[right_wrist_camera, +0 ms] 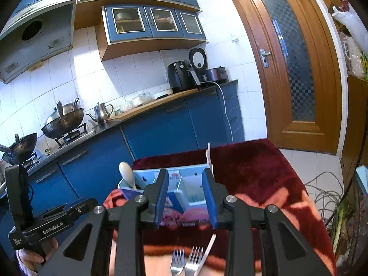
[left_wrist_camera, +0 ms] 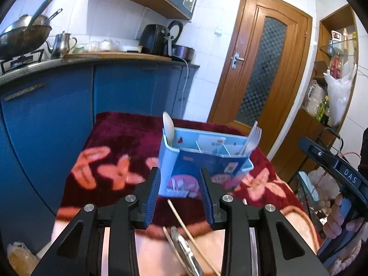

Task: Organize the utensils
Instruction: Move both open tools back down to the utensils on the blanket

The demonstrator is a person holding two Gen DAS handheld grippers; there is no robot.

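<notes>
A blue divided organizer box (left_wrist_camera: 207,161) stands on a dark red flowered cloth (left_wrist_camera: 110,142). A white spoon (left_wrist_camera: 168,126) stands in its left compartment and a white plastic fork (left_wrist_camera: 253,138) in its right one. My left gripper (left_wrist_camera: 179,172) hovers just in front of the box, open, with nothing between its pads. Below it lie chopsticks (left_wrist_camera: 181,220) and a metal spoon (left_wrist_camera: 184,246). In the right wrist view my right gripper (right_wrist_camera: 185,174) is open and empty in front of the same box (right_wrist_camera: 191,191). Two metal forks (right_wrist_camera: 177,262) lie on the cloth beneath it.
Blue kitchen cabinets (left_wrist_camera: 57,115) run close behind and left of the table, with woks (right_wrist_camera: 64,119) and a kettle (right_wrist_camera: 101,112) on the counter. A wooden door (left_wrist_camera: 260,69) is at the right. A hand holds the other gripper's handle (left_wrist_camera: 340,218) at the right edge. Cables (right_wrist_camera: 326,193) lie on the floor.
</notes>
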